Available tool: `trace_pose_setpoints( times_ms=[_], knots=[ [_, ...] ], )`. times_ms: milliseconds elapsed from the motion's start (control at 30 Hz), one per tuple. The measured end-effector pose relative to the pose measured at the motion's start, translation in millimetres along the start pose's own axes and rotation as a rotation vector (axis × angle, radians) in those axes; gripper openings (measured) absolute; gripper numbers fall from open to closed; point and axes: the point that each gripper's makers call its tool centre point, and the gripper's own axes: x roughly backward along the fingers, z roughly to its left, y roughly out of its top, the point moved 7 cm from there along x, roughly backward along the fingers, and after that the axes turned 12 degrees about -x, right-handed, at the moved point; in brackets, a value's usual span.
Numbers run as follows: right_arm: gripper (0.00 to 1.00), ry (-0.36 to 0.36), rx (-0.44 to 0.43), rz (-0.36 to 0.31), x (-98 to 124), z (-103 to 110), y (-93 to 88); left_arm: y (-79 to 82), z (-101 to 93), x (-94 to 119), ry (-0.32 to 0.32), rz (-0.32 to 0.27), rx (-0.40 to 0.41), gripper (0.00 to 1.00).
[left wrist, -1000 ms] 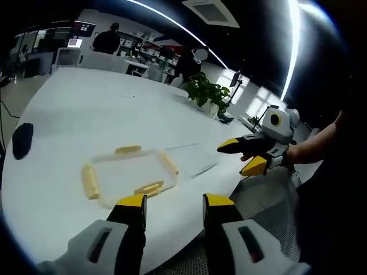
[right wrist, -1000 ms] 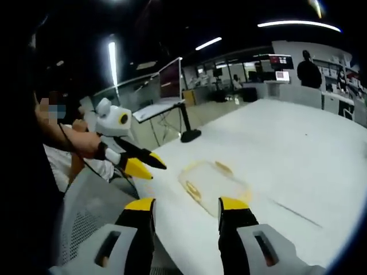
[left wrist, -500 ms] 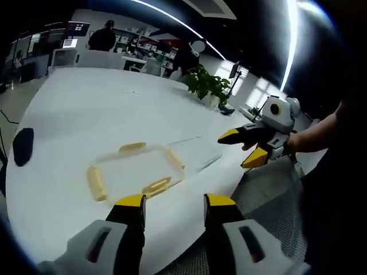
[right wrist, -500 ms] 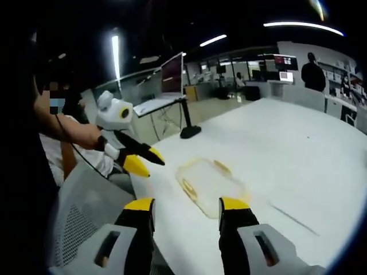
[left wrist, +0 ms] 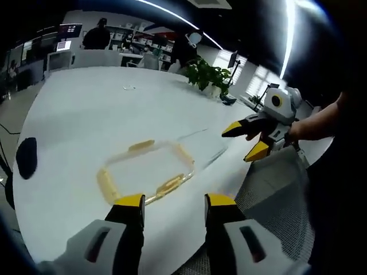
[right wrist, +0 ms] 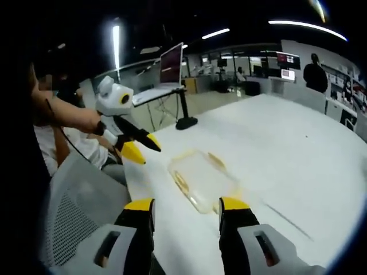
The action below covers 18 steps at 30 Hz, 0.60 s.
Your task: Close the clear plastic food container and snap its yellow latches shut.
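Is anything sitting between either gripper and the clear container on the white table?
Nothing visible does. The clear container lies on bare white table just ahead of the left gripper and the right gripper. Both are open and hold nothing. The dark object lies off to the side.

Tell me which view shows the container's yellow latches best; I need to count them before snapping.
The left gripper view: the clear container lies broadside on the white table, with yellow latches visible on its sides. In the right gripper view the container is foreshortened, and only some latches are distinct.
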Motion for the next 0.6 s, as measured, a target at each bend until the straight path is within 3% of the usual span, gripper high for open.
trace_pose_setpoints(
  times_ms=[367, 600],
  knots=[
    [0.44, 0.002, 0.02, 0.017, -4.7, -4.6, 2.8, 2.1, 10.4, -0.9, -0.012, 0.047, -0.039, 0.45],
    [0.44, -0.01, 0.024, 0.032, -7.0, -10.2, 3.4, -3.3, 16.3, -2.4, -0.026, 0.114, -0.103, 0.46]
  ],
)
